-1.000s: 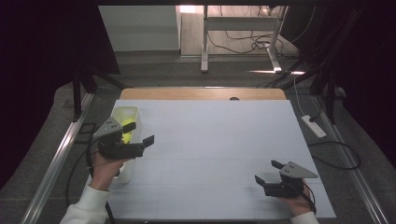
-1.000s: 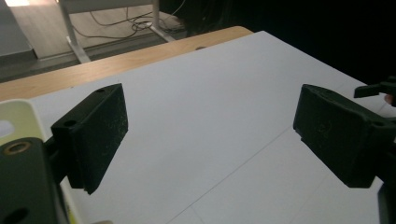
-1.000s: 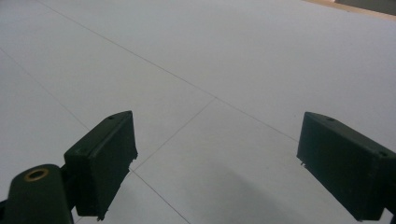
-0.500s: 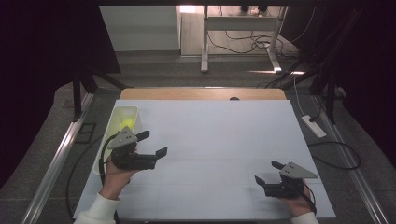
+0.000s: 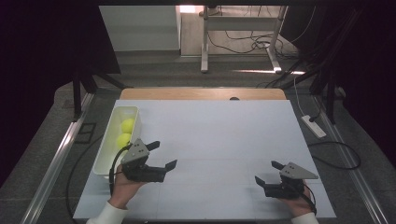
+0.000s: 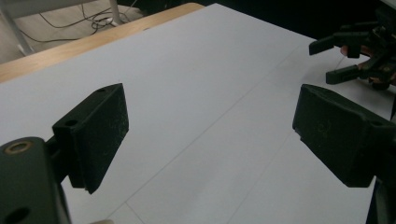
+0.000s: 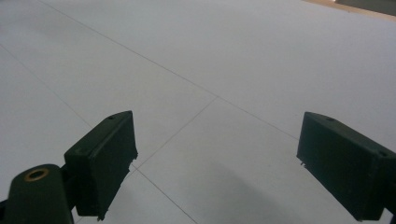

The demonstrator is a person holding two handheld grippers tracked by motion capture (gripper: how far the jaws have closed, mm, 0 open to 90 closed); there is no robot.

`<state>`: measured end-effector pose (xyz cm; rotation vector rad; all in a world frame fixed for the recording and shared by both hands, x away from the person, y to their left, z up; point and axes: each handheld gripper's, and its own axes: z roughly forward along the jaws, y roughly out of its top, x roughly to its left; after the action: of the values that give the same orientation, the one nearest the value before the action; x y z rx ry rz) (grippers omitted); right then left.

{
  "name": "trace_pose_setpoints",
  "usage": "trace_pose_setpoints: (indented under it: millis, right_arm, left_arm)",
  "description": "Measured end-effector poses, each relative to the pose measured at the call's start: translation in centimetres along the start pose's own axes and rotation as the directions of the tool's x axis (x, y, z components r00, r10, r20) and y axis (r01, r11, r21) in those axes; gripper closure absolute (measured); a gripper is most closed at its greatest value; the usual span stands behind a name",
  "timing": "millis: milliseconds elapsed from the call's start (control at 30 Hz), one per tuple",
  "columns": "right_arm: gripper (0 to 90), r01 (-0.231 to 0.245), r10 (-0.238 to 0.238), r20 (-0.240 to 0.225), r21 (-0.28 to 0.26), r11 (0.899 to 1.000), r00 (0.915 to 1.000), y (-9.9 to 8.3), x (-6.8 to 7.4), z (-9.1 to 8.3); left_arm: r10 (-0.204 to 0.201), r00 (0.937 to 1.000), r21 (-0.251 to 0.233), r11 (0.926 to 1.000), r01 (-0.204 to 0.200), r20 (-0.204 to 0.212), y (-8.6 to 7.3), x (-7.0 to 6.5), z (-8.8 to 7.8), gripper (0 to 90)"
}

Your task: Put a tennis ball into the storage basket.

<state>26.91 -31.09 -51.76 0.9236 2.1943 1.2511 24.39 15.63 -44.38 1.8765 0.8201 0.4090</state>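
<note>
A white bin [image 5: 103, 148] stands along the table's left edge with two yellow balls [image 5: 127, 125] [image 5: 123, 140] inside. Just right of its near end a hand holds my left gripper [image 5: 166, 154] low over the white table, pointing right. It is open with nothing between its jaws, which have just been closing a little. In the left gripper view the left gripper [image 6: 217, 135] frames bare table, with the right gripper [image 6: 357, 53] farther off. My right gripper [image 5: 265, 171] rests at the near right, open and pointing left. The right gripper [image 7: 224, 163] has only bare table between its jaws.
The white table sheet [image 5: 219, 140] has faint seam lines, and a wooden strip [image 5: 201, 93] runs along its far edge. A power strip [image 5: 314, 126] and cables lie on the floor to the right. A metal rail [image 5: 56, 158] runs along the left.
My left gripper has moved from above the bin's near end rightward and down over the table, uncovering the balls. The right gripper has stayed put.
</note>
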Motion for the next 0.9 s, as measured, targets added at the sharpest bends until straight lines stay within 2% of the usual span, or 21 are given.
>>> trace_pose_setpoints:
  millis: [133, 433, 533, 767, 900]
  right_arm:
    - [11.6, 0.001, -0.001, -0.001, 0.0, 1.0, 1.0, 0.0, 0.1, 0.0]
    - [11.6, 0.005, -0.005, -0.006, 0.001, 1.0, 1.0, 0.0, 0.2, 0.0]
    - [11.6, 0.006, -0.006, -0.01, 0.002, 1.0, 0.9999, -0.1, 0.2, 0.0]
    - [11.6, 0.014, -0.014, -0.025, -0.003, 1.0, 0.9996, -0.2, 0.4, -0.1]
    - [11.6, 0.022, -0.022, -0.038, -0.005, 1.0, 0.999, -0.2, 0.6, -0.2]
  left_arm:
    - [0.018, 0.9998, 0.006, 0.9998, -0.018, 0.007, -0.8, -0.6, 0.3, 11.4]
    - [0.066, 0.9974, 0.043, 0.997, -0.064, -0.031, -3.5, -1.3, 0.7, 11.7]
    - [0.065, 0.9974, 0.055, 0.9965, -0.064, -0.031, -4.1, -1.3, 0.8, 11.9]
    - [0.027, 0.9988, 0.07, 0.9972, -0.025, -0.04, -6.5, -0.8, 0.8, 12.0]
    - [0.039, 0.9982, 0.093, 0.9951, -0.034, -0.046, -7.1, -0.8, 0.9, 12.1]
